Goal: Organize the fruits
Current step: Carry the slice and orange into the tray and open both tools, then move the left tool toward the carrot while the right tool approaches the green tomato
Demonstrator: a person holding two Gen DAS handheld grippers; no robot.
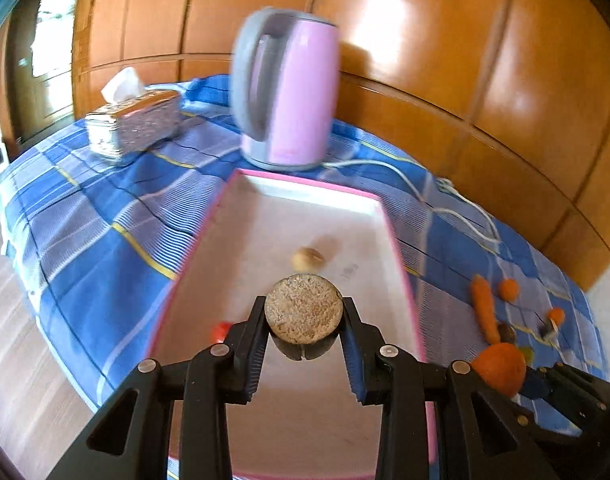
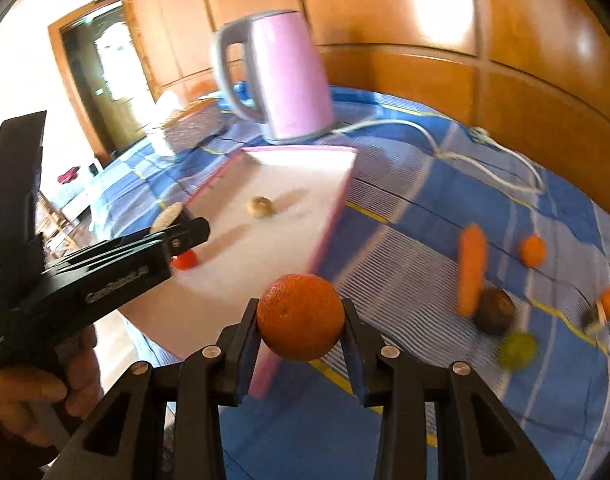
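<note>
The left gripper (image 1: 304, 322) pinches a round brown fruit (image 1: 304, 309) above the tray (image 1: 261, 220), while the right gripper (image 2: 301, 322) pinches an orange (image 2: 300, 317).

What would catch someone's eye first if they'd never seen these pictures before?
Probably the orange clamped in the right gripper, just off the near corner of the pink-rimmed tray. Next, the halved brown fruit pinched in the left gripper above the tray, cut face toward the camera. Behind the tray stands a pink kettle on the blue checked cloth.
</note>
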